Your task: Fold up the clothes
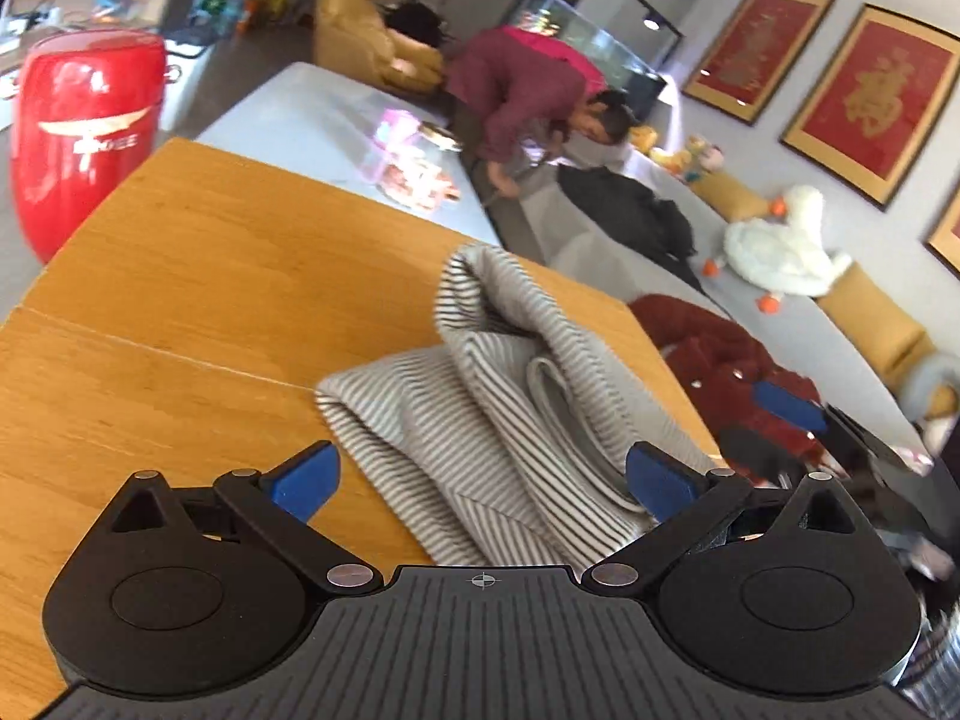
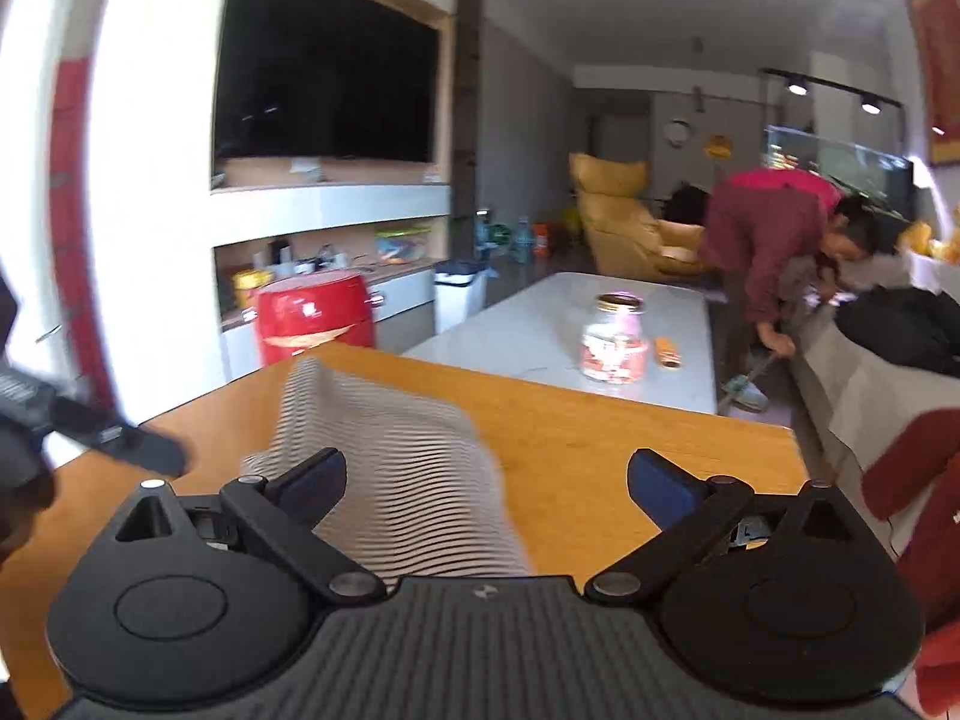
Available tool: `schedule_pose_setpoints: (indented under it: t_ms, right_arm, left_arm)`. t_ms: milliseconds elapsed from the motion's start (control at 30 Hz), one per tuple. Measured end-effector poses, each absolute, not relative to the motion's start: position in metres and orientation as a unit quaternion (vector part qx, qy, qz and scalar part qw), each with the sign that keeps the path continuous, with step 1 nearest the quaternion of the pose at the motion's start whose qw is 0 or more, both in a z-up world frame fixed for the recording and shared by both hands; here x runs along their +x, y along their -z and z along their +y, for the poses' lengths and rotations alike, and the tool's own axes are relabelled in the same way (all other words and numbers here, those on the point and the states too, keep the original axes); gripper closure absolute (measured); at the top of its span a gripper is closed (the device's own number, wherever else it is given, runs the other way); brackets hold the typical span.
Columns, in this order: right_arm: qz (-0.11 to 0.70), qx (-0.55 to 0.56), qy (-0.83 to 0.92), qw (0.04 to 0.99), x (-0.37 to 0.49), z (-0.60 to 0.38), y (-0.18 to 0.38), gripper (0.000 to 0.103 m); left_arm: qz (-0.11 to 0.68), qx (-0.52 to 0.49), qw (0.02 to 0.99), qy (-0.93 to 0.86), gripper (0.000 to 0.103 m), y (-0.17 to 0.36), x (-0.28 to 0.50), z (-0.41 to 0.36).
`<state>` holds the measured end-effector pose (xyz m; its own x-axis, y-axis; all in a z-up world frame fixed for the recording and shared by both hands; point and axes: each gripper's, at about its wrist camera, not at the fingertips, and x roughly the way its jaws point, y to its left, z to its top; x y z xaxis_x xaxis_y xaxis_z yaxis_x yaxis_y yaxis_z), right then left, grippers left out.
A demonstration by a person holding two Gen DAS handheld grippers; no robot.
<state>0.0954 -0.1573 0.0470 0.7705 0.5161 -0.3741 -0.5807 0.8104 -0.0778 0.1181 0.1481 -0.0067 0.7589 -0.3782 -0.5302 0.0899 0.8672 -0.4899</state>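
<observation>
A grey-and-white striped garment (image 1: 480, 414) lies bunched in loose folds on the wooden table (image 1: 198, 312). My left gripper (image 1: 480, 477) is open, its blue pads either side of the cloth's near edge, holding nothing. In the right wrist view the striped garment (image 2: 408, 480) is blurred and lies between and ahead of my open right gripper (image 2: 486, 480), toward its left finger. The right gripper also shows in the left wrist view (image 1: 798, 408) at the table's right edge, and the left gripper shows in the right wrist view (image 2: 108, 438) at far left.
A red coat (image 1: 714, 372) hangs off the table's right side. A red drum stool (image 1: 84, 132) stands beyond the table's far left. A grey coffee table (image 2: 540, 324) with a jar (image 2: 615, 339) lies ahead. A person (image 2: 774, 240) sweeps by the sofa (image 1: 780, 312).
</observation>
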Motion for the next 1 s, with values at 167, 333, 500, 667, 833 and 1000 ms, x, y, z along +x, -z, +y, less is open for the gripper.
schedule_pose_setpoints:
  t_ms: [167,333,500,667,833,1000]
  right_arm:
    - [0.15,-0.196,-0.326,0.912,0.065,-0.1,-0.017,0.003]
    - [0.171,-0.189,-0.293,0.921,0.085,-0.09,-0.012,0.018]
    - [0.166,-0.176,-0.252,0.937,0.091,-0.1,-0.021,0.028]
    - [0.125,-0.28,-0.24,0.921,0.084,-0.081,0.003,0.028]
    - [0.117,-0.297,-0.26,0.911,0.093,-0.083,-0.012,0.075]
    - [0.171,-0.118,-0.311,0.927,0.114,-0.12,-0.076,0.078]
  left_arm:
    - [0.323,-0.241,0.91,0.101,0.0,0.012,0.122,0.156]
    - [0.328,-0.235,0.91,0.094,0.0,0.009,0.119,0.164]
    - [0.337,-0.256,0.899,0.113,0.0,0.017,0.118,0.162]
    - [0.361,-0.274,0.878,0.158,0.004,0.031,0.125,0.143]
    - [0.379,-0.321,0.845,0.198,0.028,0.044,0.13,0.137]
    - [0.388,-0.299,0.848,0.2,0.044,0.05,0.14,0.129]
